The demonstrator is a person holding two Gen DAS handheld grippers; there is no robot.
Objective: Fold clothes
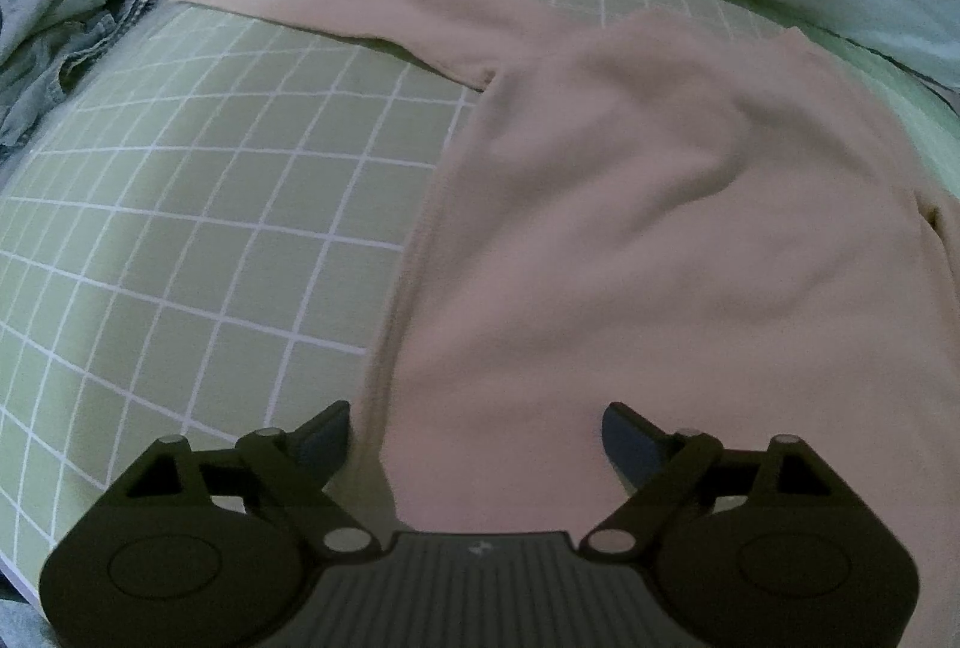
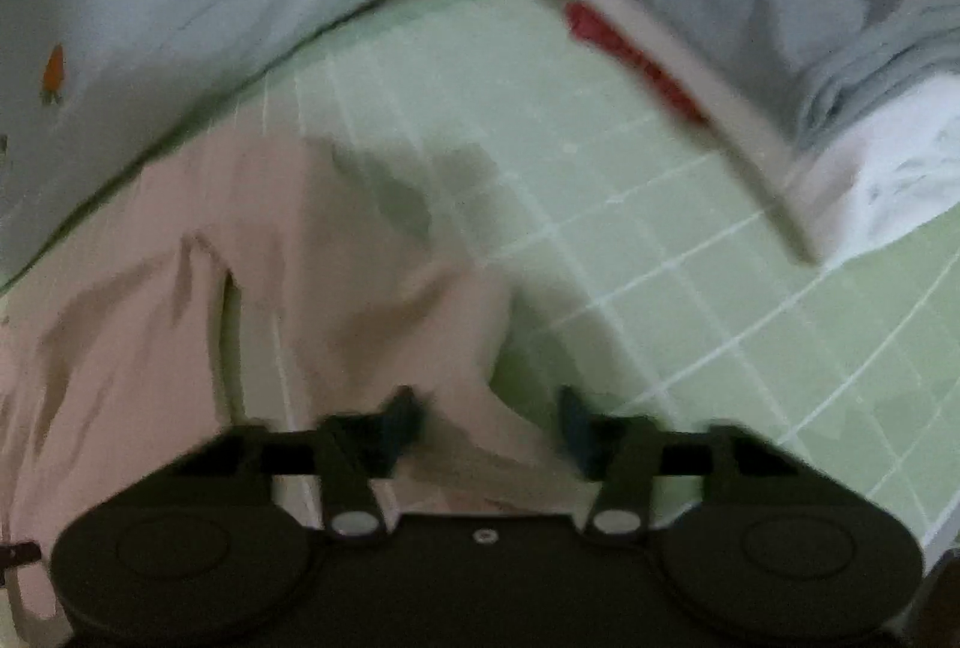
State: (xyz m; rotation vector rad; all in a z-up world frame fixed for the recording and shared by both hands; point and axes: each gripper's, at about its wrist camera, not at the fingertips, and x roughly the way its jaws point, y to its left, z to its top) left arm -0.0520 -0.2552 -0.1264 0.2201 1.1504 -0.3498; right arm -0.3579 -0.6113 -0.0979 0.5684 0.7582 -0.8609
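Left black two-finger gripper: jaws spread wide, blue-padded fingertips well apart. Right black two-finger gripper: jaws likewise apart, view motion-blurred.

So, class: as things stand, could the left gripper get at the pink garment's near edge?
Probably yes. The left gripper is open, the pink garment lies flat on the green grid mat directly between its fingers, and nothing blocks the way.

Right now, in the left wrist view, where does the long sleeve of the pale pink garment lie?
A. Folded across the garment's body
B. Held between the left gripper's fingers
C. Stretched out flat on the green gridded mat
C: the sleeve lies spread on the green gridded mat, away from the body of the pale pink garment, and the left gripper is open.
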